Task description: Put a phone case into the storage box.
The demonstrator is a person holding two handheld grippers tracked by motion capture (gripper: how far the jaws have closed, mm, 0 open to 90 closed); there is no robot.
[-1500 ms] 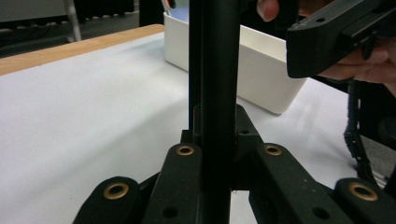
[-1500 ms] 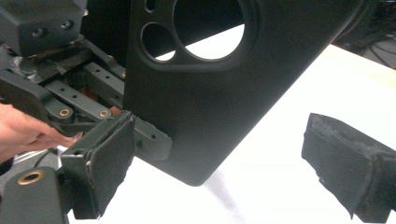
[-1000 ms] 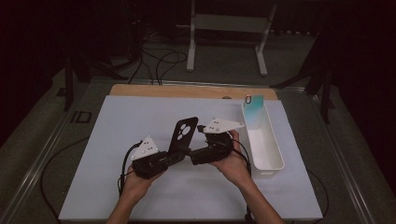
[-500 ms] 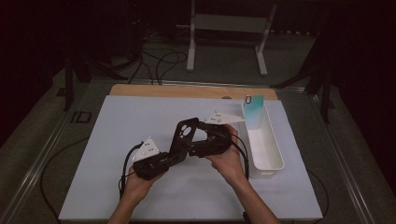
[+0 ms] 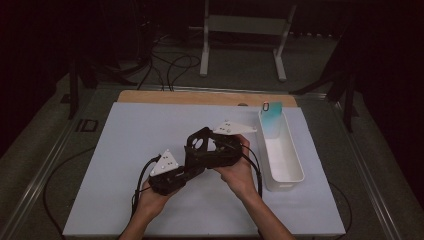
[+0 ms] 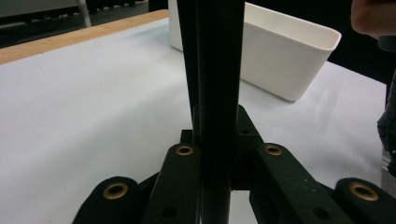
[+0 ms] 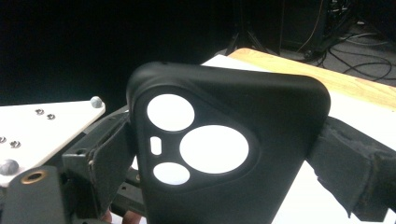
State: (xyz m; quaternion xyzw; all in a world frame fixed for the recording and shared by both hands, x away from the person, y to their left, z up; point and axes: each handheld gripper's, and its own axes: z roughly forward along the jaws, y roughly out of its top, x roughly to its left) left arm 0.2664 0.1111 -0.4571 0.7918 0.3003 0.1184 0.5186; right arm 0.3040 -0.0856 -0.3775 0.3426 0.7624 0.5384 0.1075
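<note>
A black phone case (image 5: 198, 145) with round camera cut-outs is held between both grippers above the middle of the white mat (image 5: 120, 150). My right gripper (image 5: 220, 151) spans the case (image 7: 224, 149) across its width, and its padded fingers (image 7: 355, 163) press on both side edges. From the lower left, my left gripper (image 5: 172, 175) is shut on the case's lower end. In the left gripper view the left gripper (image 6: 210, 70) has its jaws clamped tight on a thin black slab seen edge-on.
A long white bin (image 5: 300, 167) stands on the mat to the right of my hands, with a teal card-like item (image 5: 272, 117) upright at its far end. The bin (image 6: 280, 70) is close behind the left jaws. A wooden strip (image 5: 200, 97) borders the mat's far edge.
The right gripper has moved left from beside the bin and closed on the case. The case, upright before, has tipped down and towards the right hand. The left gripper still holds it.
</note>
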